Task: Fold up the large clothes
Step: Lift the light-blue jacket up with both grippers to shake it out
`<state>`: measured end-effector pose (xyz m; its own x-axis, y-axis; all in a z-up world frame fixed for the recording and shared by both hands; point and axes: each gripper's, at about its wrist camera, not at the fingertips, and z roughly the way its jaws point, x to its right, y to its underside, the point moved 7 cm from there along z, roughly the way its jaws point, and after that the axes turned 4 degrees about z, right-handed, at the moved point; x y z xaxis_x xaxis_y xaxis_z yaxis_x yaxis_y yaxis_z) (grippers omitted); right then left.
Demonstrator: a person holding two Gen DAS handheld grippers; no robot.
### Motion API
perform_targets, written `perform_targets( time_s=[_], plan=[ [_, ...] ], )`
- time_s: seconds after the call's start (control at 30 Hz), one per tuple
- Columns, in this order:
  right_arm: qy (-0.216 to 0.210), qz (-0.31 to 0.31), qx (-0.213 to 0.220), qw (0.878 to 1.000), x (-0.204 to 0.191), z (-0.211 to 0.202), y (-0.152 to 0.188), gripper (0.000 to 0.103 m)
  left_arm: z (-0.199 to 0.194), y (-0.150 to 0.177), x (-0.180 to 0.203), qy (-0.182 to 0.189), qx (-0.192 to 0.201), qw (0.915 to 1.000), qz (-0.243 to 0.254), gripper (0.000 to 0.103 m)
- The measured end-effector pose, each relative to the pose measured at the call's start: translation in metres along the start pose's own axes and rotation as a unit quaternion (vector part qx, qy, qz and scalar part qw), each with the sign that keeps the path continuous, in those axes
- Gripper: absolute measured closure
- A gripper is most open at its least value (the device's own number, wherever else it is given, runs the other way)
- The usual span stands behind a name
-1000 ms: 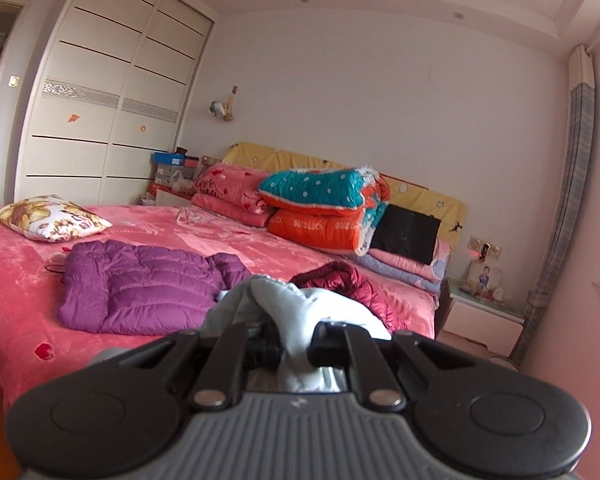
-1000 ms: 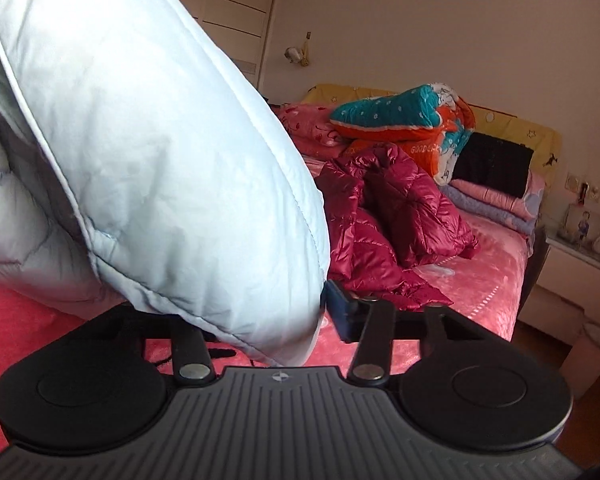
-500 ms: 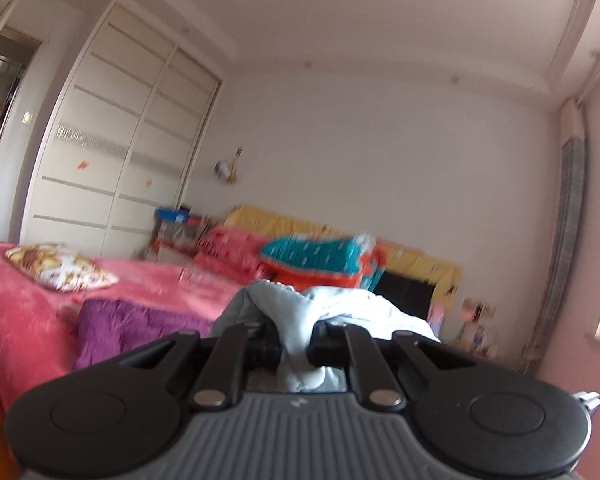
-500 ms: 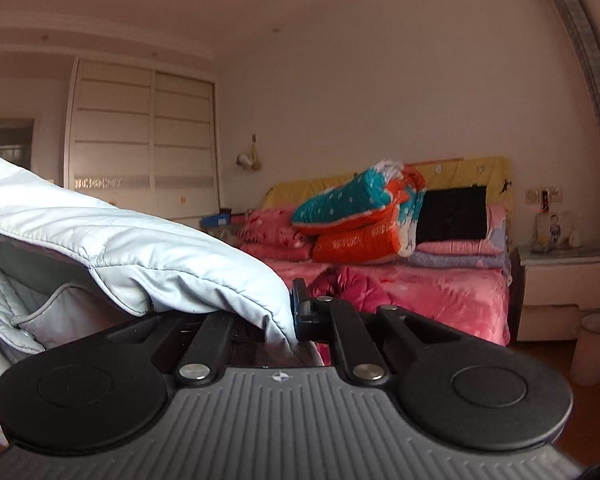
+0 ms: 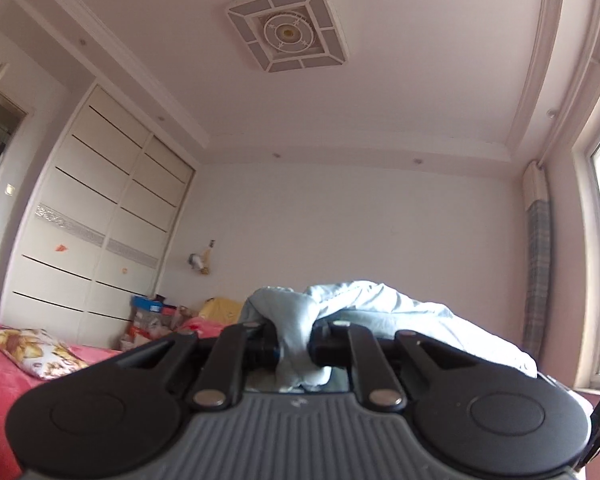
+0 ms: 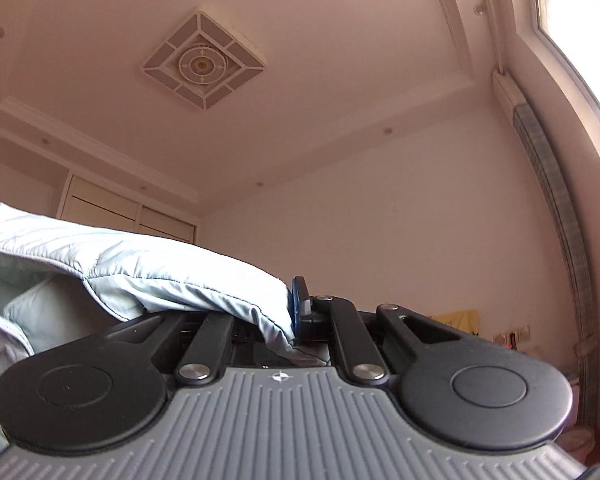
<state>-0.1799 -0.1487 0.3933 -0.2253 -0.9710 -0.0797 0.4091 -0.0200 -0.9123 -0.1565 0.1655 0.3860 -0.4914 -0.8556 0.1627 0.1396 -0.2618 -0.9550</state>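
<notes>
A pale blue quilted jacket [image 5: 380,312] is lifted into the air between both grippers. My left gripper [image 5: 294,350] is shut on a bunched fold of it, and the cloth spreads away to the right behind the jaws. In the right wrist view the jacket [image 6: 120,264] stretches off to the left, and my right gripper [image 6: 288,320] is shut on its hemmed edge. Both grippers tilt upward toward the ceiling. The jacket hides the right gripper's left finger; the blue pad of the right finger [image 6: 298,300] shows.
A bed with a pink cover [image 5: 4,368] and a flowered pillow [image 5: 32,350] lies low at the left. White wardrobe doors [image 5: 88,240] fill the left wall. A boxes-and-clutter pile [image 5: 152,316] sits by the wardrobe. A curtain [image 6: 560,208] and window are at the right.
Both grippers rose and tilted up, carrying the jacket off the bed; the ceiling now fills both views. The right jaws closed onto the jacket's edge.
</notes>
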Motion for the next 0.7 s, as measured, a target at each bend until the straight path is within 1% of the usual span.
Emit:
perform_targets(
  time_s=[0.07, 0.13, 0.2, 0.23, 0.3, 0.5, 0.6, 0.63, 0.67, 0.7],
  plan=[
    [-0.006, -0.001, -0.028, 1.000, 0.000, 0.012, 0.016, 0.095, 0.008, 0.012, 0.000, -0.011, -0.021, 0.9997, -0.004, 0.093],
    [-0.009, -0.002, -0.069, 0.998, 0.002, 0.031, 0.047, 0.095, 0.022, 0.031, -0.005, -0.026, -0.052, 0.9983, -0.006, 0.093],
    [-0.008, -0.012, -0.109, 0.994, 0.003, 0.050, 0.082, 0.095, 0.045, 0.057, -0.015, -0.043, -0.094, 0.9946, -0.010, 0.093],
    [-0.006, -0.014, -0.130, 0.991, 0.004, 0.059, 0.100, 0.095, 0.058, 0.073, -0.024, -0.051, -0.118, 0.9916, -0.015, 0.093],
    [-0.005, -0.002, -0.170, 0.985, 0.007, 0.077, 0.134, 0.095, 0.082, 0.101, -0.038, -0.066, -0.152, 0.9860, -0.014, 0.093],
    [0.004, -0.032, -0.255, 0.966, 0.004, 0.132, 0.232, 0.094, 0.146, 0.176, -0.085, -0.116, -0.229, 0.9664, 0.007, 0.093],
    [0.008, -0.050, -0.288, 0.956, -0.004, 0.156, 0.274, 0.094, 0.175, 0.213, -0.109, -0.133, -0.263, 0.9554, 0.021, 0.093],
    [0.008, -0.051, -0.301, 0.952, -0.006, 0.153, 0.278, 0.094, 0.183, 0.225, -0.117, -0.139, -0.272, 0.9520, 0.025, 0.093],
    [0.009, -0.051, -0.311, 0.949, -0.015, 0.157, 0.289, 0.094, 0.189, 0.238, -0.121, -0.143, -0.282, 0.9483, 0.029, 0.093],
    [0.009, -0.052, -0.320, 0.946, -0.017, 0.162, 0.300, 0.093, 0.197, 0.250, -0.128, -0.148, -0.291, 0.9446, 0.033, 0.093]
  ],
)
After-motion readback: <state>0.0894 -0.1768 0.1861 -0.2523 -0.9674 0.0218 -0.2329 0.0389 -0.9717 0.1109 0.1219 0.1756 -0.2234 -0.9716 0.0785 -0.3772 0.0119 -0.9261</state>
